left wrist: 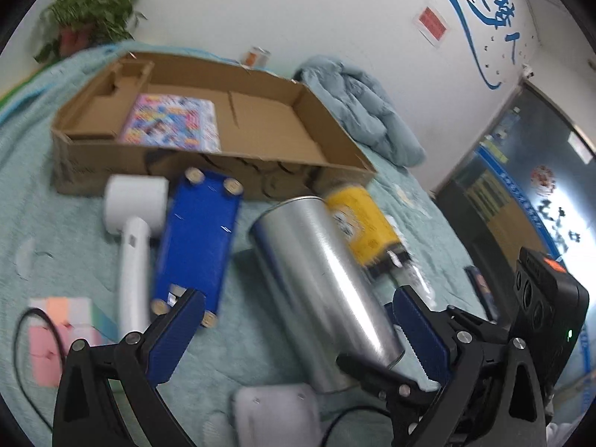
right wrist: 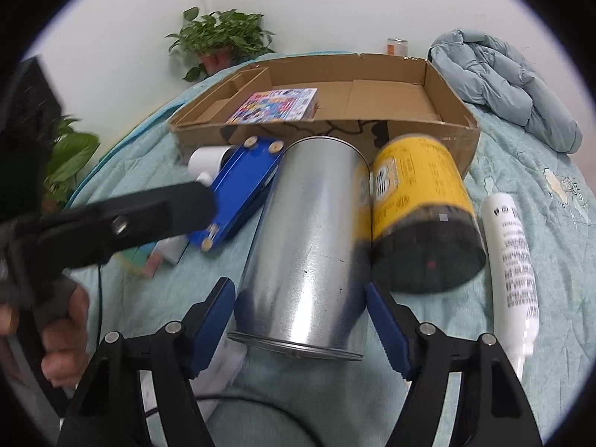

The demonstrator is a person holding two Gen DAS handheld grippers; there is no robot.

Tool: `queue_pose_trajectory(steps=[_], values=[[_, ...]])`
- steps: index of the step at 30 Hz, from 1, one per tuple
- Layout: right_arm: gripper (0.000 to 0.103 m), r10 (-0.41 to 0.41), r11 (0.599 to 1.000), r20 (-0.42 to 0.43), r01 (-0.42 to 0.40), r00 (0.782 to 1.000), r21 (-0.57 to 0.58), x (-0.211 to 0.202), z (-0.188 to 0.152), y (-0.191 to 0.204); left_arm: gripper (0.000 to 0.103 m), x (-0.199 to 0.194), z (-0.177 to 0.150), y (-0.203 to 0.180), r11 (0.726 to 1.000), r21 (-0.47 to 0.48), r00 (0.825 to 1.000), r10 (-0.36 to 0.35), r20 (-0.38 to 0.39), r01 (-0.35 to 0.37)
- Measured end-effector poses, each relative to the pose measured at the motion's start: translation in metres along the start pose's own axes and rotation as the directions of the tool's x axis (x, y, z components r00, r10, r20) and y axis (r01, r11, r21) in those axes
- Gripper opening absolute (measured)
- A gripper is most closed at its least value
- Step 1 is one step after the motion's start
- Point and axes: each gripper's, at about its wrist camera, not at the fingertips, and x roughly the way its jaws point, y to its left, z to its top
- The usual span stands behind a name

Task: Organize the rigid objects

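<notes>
Left gripper point(left wrist: 294, 331) hovered at frame bottom, fingers spread, holding nothing, clear of the work. At centre, right gripper point(right wrist: 300, 320) pinched the tin point(right wrist: 309, 246), presumably for the box point(right wrist: 452, 93) at top. Yellow can point(right wrist: 417, 201) touched the tin's right side.

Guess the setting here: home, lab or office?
Likely a bed set up in an office or institutional room, not a home: a quilted teal bedspread with a bundled duvet, but painted slogan lettering on the wall and a notice board.
</notes>
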Motion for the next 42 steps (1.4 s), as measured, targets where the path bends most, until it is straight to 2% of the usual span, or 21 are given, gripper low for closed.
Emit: queue_pose_trajectory(steps=[4, 8, 11, 12, 14, 17, 22, 27, 35, 42], values=[[0.073, 0.039, 0.999, -0.028, -0.040, 0.999, -0.031, -0.018, -0.019, 0.003, 0.101, 0.015, -0.012, -0.003, 0.993, -0.042, 0.990, -0.115, -0.082, 0.112], [0.073, 0.168, 0.983, -0.052, -0.163, 0.984, 0.088, -0.028, -0.016, -0.018, 0.099, 0.030, -0.019, -0.007, 0.989, -0.046, 0.980, -0.146, -0.132, 0.141], [0.073, 0.171, 0.977, -0.068, -0.160, 0.983, 0.140, -0.023, -0.010, -0.032, 0.099, 0.043, -0.018, -0.010, 0.981, -0.061, 0.968, -0.190, -0.166, 0.182], [0.074, 0.176, 0.973, -0.085, -0.160, 0.981, 0.168, -0.019, -0.010, -0.037, 0.099, 0.045, -0.017, -0.011, 0.981, -0.061, 0.967, -0.191, -0.169, 0.183], [0.074, 0.258, 0.942, -0.116, -0.222, 0.959, 0.252, -0.006, -0.008, -0.047, 0.099, 0.047, -0.016, -0.012, 0.983, -0.053, 0.968, -0.184, -0.172, 0.178], [0.077, 0.307, 0.924, -0.147, -0.258, 0.940, 0.280, 0.009, -0.008, -0.043, 0.098, 0.051, -0.018, -0.011, 0.986, -0.056, 0.969, -0.164, -0.187, 0.156], [0.083, 0.279, 0.945, -0.186, -0.234, 0.942, 0.229, 0.021, 0.001, -0.020, 0.092, 0.057, -0.026, -0.003, 0.992, -0.066, 0.968, -0.120, -0.221, 0.108], [0.085, 0.222, 0.966, -0.201, -0.189, 0.954, 0.175, 0.027, 0.003, -0.004, 0.091, 0.061, -0.029, 0.006, 0.987, -0.113, 0.966, -0.140, -0.218, 0.118], [0.084, 0.170, 0.980, -0.180, -0.146, 0.969, 0.138, 0.024, 0.001, 0.001, 0.087, 0.049, -0.031, 0.006, 0.987, -0.109, 0.974, -0.136, -0.182, 0.117], [0.084, 0.156, 0.985, -0.115, -0.147, 0.981, 0.085, 0.007, 0.013, 0.011, 0.085, 0.013, -0.020, -0.012, 0.996, -0.044, 0.992, -0.087, -0.096, 0.083]])
